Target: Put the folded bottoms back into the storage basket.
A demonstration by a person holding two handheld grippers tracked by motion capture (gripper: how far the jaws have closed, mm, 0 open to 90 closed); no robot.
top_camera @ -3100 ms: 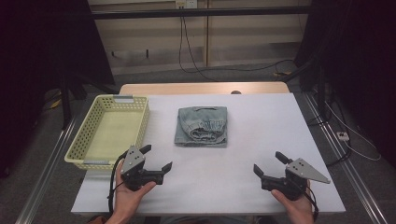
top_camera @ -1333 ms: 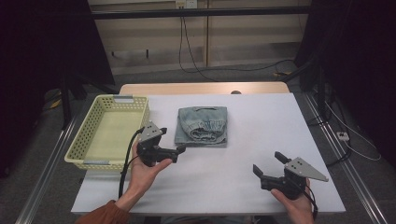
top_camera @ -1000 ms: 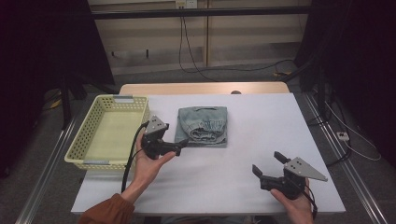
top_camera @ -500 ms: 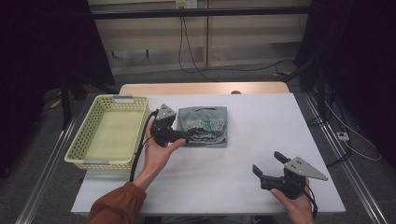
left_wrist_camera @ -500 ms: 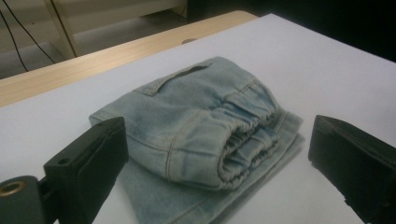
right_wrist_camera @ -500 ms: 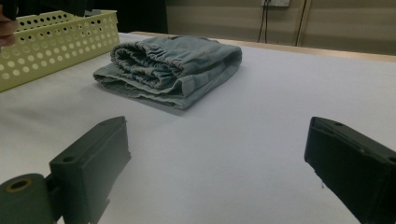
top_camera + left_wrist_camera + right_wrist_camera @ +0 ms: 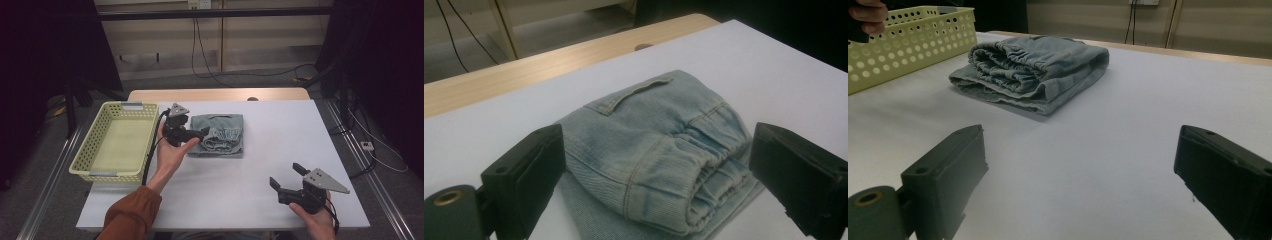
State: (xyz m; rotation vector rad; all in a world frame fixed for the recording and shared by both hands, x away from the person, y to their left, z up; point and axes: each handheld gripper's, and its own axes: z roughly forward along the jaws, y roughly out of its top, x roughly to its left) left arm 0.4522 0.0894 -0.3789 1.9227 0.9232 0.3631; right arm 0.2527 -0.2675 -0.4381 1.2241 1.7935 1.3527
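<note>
A pale yellow perforated plastic basket [image 7: 116,140] sits at the white table's [image 7: 280,150] left. Just right of it, the left gripper [image 7: 200,134] hovers with jaws spread wide at the near-left edge of the folded light-blue denim garment [image 7: 220,135], mid-table. This looks like the approach before a grasp; next, the jaws must close on the folds. The right gripper [image 7: 289,179] rests released, well apart.

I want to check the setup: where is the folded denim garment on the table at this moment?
In the high view the folded denim garment lies left of the table's centre, just right of the yellow basket, with the open left gripper at its left edge.
</note>
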